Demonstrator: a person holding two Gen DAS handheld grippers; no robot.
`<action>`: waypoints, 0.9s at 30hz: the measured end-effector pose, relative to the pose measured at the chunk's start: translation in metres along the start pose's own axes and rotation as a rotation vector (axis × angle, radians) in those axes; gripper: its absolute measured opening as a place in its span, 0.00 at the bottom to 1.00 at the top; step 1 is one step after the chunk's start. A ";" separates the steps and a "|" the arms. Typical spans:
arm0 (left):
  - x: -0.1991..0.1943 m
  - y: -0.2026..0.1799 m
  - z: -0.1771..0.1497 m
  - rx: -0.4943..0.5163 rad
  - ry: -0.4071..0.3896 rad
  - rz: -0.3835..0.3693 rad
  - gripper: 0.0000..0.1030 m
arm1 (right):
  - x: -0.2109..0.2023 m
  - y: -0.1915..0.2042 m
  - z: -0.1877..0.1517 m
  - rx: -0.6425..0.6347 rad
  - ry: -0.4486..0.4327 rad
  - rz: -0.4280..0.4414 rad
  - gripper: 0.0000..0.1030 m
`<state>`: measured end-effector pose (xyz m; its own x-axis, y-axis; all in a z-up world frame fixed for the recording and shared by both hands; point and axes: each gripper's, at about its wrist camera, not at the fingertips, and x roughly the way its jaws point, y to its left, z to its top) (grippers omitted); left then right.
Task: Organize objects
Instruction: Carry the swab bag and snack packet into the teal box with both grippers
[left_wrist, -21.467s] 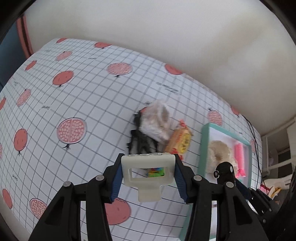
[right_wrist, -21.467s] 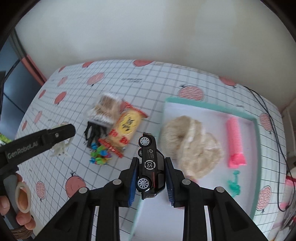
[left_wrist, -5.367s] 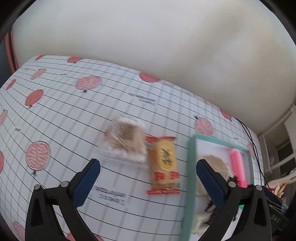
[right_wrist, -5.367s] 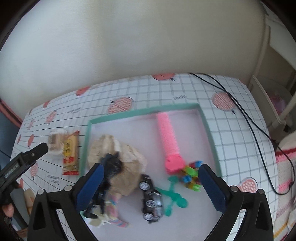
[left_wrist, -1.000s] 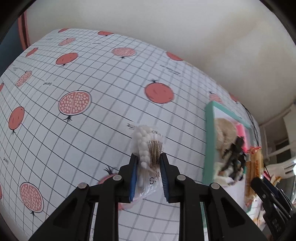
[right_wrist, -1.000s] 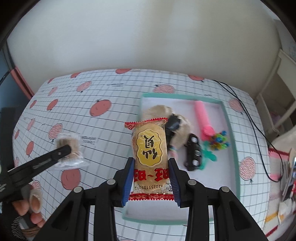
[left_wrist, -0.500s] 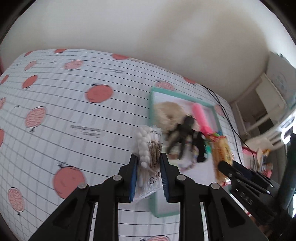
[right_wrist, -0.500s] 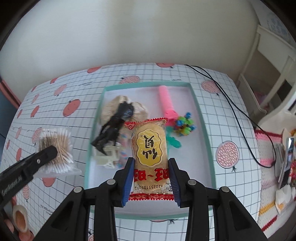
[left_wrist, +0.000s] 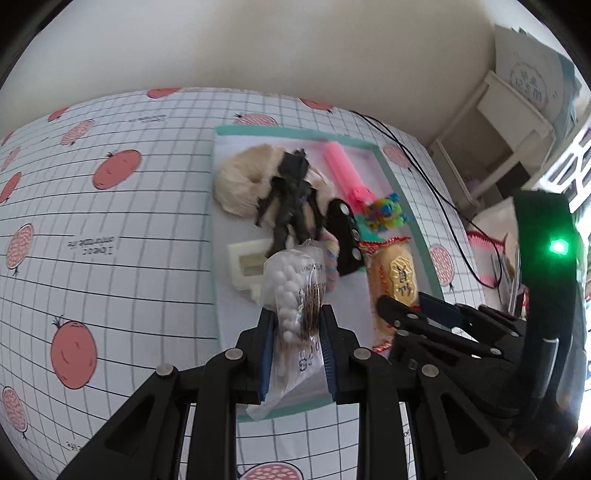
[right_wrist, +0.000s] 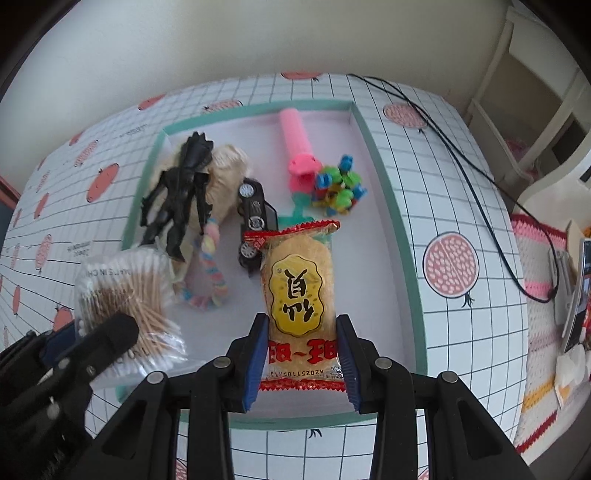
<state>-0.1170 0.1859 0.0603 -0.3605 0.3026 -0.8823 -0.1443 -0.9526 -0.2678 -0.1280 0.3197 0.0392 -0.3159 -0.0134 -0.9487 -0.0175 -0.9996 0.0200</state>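
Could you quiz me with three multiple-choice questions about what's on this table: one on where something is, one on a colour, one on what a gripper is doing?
1. Where does the black toy car lie?
A. inside the tray
B. on the tablecloth outside the tray
C. in the left gripper

2. What colour is the rim of the tray?
A. red
B. teal green
C. black

3. What is the right gripper doing?
A. standing open and empty
B. shut on the snack packet
C. shut on the bag of cotton swabs

Answers:
1 A: the car rests on the tray floor beside the black action figure.
2 B: the raised rim is teal.
3 B: its jaws pinch the snack packet; the left gripper holds the bag of cotton swabs.
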 end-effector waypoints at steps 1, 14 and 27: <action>0.002 -0.001 0.000 0.002 0.008 -0.001 0.24 | 0.001 -0.001 -0.001 -0.001 0.003 -0.002 0.38; 0.022 -0.001 -0.007 0.003 0.053 0.025 0.24 | 0.009 0.000 -0.004 -0.015 0.034 -0.012 0.38; 0.023 0.006 -0.009 -0.014 0.070 0.026 0.34 | 0.009 0.003 -0.005 -0.020 0.034 -0.016 0.39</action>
<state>-0.1182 0.1867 0.0344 -0.2983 0.2757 -0.9138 -0.1225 -0.9605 -0.2498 -0.1264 0.3165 0.0291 -0.2832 0.0025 -0.9591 -0.0031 -1.0000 -0.0017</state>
